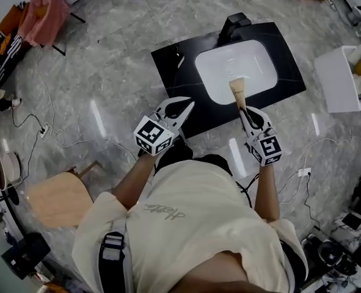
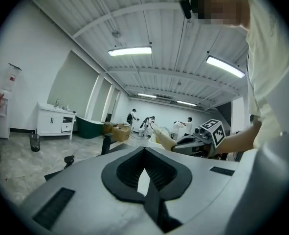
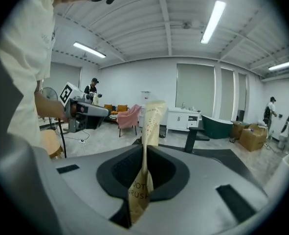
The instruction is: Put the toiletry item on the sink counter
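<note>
A tan paper toothbrush packet [image 1: 237,90] stands upright in my right gripper [image 1: 245,112], which is shut on its lower end. The packet's top hangs over the near edge of the white basin [image 1: 235,63] set in the black sink counter [image 1: 168,66]. In the right gripper view the packet [image 3: 151,119] rises from between the jaws of the right gripper [image 3: 144,153]. My left gripper [image 1: 186,107] hovers by the counter's front left edge, and its jaws meet at the tips with nothing in them [image 2: 144,151]. A black faucet [image 1: 232,24] stands behind the basin.
A wooden stool [image 1: 58,197] stands on the floor at my left. To the right of the counter is a white box [image 1: 342,78]. Cables trail over the grey floor [image 1: 46,130]. A pink cloth hangs on a chair [image 1: 46,5] at the far left.
</note>
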The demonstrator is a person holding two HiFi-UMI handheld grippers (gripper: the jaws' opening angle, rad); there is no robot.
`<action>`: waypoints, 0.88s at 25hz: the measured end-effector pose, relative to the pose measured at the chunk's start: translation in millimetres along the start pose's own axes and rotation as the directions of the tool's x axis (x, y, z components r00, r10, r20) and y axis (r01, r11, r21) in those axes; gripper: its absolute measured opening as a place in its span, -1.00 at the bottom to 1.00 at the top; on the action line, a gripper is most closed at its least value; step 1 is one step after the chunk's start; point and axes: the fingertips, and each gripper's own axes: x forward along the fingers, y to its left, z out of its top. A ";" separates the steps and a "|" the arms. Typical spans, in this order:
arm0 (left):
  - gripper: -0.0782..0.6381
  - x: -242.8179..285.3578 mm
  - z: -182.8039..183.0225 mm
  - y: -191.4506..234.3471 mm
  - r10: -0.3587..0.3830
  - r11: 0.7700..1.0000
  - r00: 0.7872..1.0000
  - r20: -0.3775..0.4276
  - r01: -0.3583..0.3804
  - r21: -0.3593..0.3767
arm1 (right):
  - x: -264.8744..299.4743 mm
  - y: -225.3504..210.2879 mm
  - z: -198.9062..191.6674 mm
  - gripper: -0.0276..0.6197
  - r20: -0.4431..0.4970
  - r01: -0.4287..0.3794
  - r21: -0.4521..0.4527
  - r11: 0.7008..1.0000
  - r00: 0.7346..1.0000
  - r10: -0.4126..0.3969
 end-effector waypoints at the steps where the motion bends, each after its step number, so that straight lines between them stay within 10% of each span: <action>1: -0.77 3.0 2.5 7.8 0.003 1.000 1.000 -0.001 -0.003 0.005 | 10.7 -4.7 3.9 -0.84 0.002 -0.010 0.011 1.000 1.000 0.010; 14: -0.77 39.4 18.8 75.2 0.232 0.973 0.973 -0.013 -0.232 -0.005 | 145.4 -78.5 14.4 -0.84 -0.090 -0.257 -0.069 0.964 0.964 0.250; 22: -0.77 77.0 30.9 92.3 0.472 0.877 0.881 -0.016 -0.472 -0.090 | 230.1 -139.4 3.4 -0.84 -0.172 -0.474 -0.113 0.873 0.875 0.452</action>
